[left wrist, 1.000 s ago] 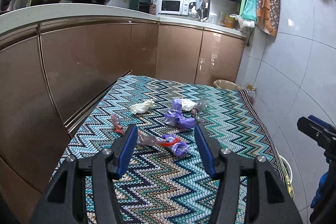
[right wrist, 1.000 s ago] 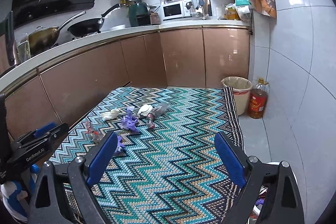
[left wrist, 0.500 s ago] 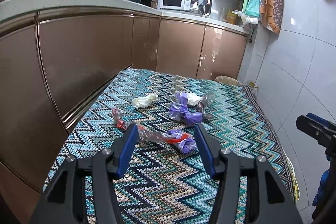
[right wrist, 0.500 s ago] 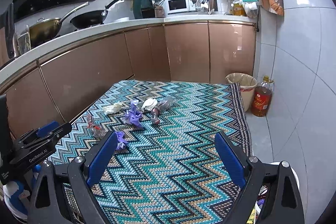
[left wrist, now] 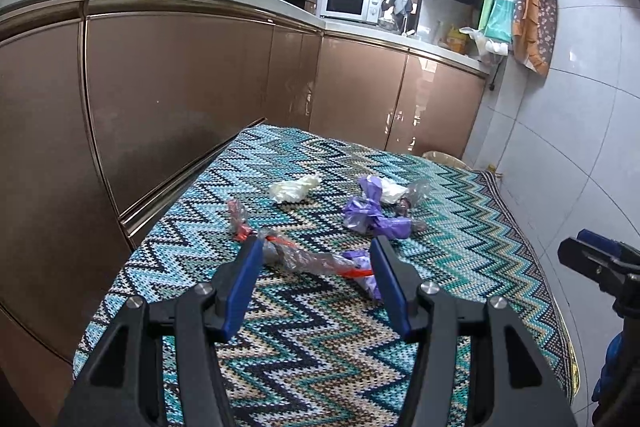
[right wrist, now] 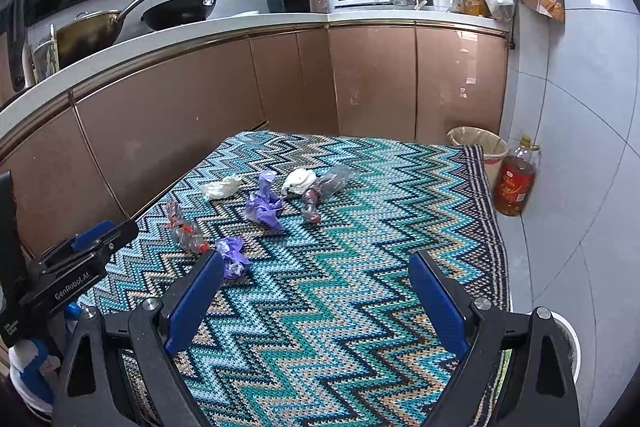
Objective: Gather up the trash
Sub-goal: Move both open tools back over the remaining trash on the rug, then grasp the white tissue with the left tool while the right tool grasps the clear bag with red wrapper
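Cabinets [left wrist: 180, 99]: running brown and glossy along the left and far sides of the room, carrying a pale worktop with pans and a microwave [left wrist: 347, 3].
Bench [left wrist: 460, 259]: lying under a zigzag cloth in teal, blue and tan, carrying all the loose trash on its left half.
Bin [right wrist: 478, 147]: standing on the floor just past the far right corner of the bench, lined with a bag, beside an oil bottle [right wrist: 514, 183].
Left tongs [left wrist: 316, 259]: hanging released over the near left part of the bench, framing the clear wrapper without pressing on it.
Right tongs [right wrist: 316, 271]: gaping wide over the near middle of the bench, gripping nothing, with only bare cloth between the blue pads.
Clear wrapper [left wrist: 308, 259]: lying crumpled near the left edge, showing a red strip, stretching between the left tongs' pads.
Large purple bag [left wrist: 370, 217]: sitting bunched near the bench middle, farther in than the wrapper.
Crushed bottle [right wrist: 326, 187]: lying tilted toward the far side, touching the white wad on its left.
White wad [right wrist: 300, 181]: resting just beside the crushed bottle, behind the large purple bag.
White tissue [left wrist: 294, 189]: lying apart toward the far left edge.
Small purple scrap [right wrist: 232, 255]: lying just beside the wrapper's right end, close to the right tongs' left pad.
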Demonstrator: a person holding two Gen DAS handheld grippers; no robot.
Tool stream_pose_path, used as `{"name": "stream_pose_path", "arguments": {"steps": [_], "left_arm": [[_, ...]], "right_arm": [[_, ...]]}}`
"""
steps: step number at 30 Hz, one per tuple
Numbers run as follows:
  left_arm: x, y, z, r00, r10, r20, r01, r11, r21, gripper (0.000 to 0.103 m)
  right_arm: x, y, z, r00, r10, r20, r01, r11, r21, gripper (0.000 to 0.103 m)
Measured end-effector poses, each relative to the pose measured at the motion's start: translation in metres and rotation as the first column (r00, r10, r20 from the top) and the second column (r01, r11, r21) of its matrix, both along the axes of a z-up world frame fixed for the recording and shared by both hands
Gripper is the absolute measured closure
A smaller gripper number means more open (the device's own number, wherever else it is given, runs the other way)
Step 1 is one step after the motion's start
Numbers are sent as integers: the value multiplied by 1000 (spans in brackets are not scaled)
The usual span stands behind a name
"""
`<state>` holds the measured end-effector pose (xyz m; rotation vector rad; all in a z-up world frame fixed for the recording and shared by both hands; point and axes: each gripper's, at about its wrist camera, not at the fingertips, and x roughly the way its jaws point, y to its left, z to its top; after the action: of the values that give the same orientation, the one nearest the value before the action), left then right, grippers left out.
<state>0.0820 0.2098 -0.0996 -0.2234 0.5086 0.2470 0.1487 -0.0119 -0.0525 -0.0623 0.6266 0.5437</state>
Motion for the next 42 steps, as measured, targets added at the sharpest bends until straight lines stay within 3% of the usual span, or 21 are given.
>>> {"name": "stream_pose_path", "arguments": {"steps": [17, 20, 23, 26, 31, 42], "left_arm": [[3, 24, -10, 998, 13, -66, -10, 999, 39, 49], [13, 39, -14, 993, -25, -113, 27, 1000, 15, 49], [24, 54, -14, 989, -67, -129, 62, 997, -40, 49], [42, 67, -10, 984, -117, -137, 107, 991, -76, 49], [94, 82, -6, 968, -187, -167, 181, 982, -50, 49], [205, 91, -47, 900, -311, -304, 304, 950, -72, 50]], "right_arm": [[10, 15, -6, 999, 43, -25, -44, 999, -22, 10], [18, 16, -9, 998, 56, -36, -57, 998, -22, 12], [28, 18, -13, 995, 83, -55, -83, 996, -10, 21], [45, 25, -17, 989, 119, -82, -118, 993, 15, 31], [77, 42, -22, 980, 170, -103, -167, 985, 34, 44], [178, 80, -74, 946, 184, -267, -184, 983, 27, 58]]}}
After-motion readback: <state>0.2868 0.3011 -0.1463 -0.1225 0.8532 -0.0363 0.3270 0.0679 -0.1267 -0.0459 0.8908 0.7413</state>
